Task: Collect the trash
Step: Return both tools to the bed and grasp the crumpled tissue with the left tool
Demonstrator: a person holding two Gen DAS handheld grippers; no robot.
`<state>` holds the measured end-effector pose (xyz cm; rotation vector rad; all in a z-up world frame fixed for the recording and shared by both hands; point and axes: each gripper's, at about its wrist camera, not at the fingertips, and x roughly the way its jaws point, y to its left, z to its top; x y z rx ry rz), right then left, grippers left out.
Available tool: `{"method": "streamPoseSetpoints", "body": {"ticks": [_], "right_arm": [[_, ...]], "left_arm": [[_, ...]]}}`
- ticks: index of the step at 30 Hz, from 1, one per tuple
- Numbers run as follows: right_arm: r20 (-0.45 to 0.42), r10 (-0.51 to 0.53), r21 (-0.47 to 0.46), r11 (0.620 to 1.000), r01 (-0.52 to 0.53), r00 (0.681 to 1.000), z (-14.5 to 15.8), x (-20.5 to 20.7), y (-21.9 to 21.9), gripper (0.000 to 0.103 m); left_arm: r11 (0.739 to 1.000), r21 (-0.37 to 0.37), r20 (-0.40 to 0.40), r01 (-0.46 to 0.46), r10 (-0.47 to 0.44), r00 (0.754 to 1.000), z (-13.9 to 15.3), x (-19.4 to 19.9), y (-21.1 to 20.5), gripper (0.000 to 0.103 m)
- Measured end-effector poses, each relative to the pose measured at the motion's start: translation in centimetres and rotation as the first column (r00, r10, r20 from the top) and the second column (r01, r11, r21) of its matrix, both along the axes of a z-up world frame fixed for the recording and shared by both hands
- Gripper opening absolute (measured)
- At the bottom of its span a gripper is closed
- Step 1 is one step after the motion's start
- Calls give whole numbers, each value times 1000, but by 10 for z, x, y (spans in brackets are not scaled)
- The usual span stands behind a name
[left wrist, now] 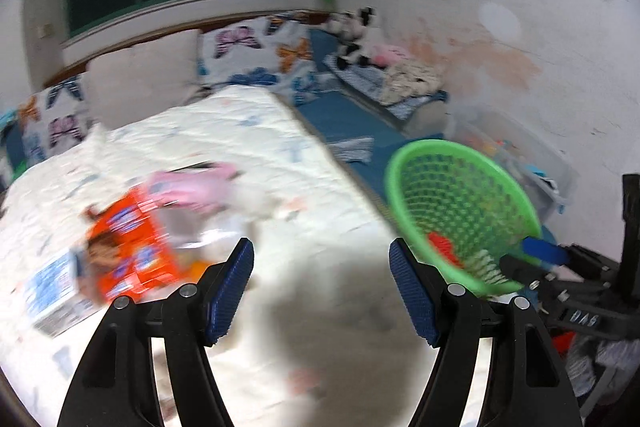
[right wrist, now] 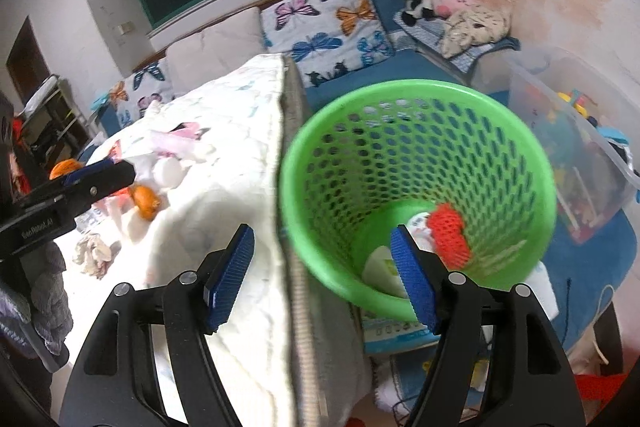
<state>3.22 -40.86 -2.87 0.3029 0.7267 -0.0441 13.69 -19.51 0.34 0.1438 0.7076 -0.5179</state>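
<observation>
Partly done, by the look of it: inside the green perforated plastic waste basket, standing just beside the white quilted bed cover, already a red foam net sleeve and a pale wrapper. Left of the basket, on the cover, waiting: an orange printed snack packet, a pink crumpled plastic bag, a crumpled white tissue and orange fruit peel. Beside the basket, left gripper and right gripper, jaws wide apart, nothing between them.
</observation>
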Motion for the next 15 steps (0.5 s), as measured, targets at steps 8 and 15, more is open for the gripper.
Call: {"method": "streamPoseSetpoints", "body": {"ticks": [8,15], "right_arm": [[5,102,-10,995,-102,995,5,17,42,71],[8,193,-26,981,-193,981,10,32,82,71]], "left_arm": [[983,34,6,-180,180,984,-14,-8,85,68],[969,65,-73,-237,242,968,-43,-3,117,68]]}}
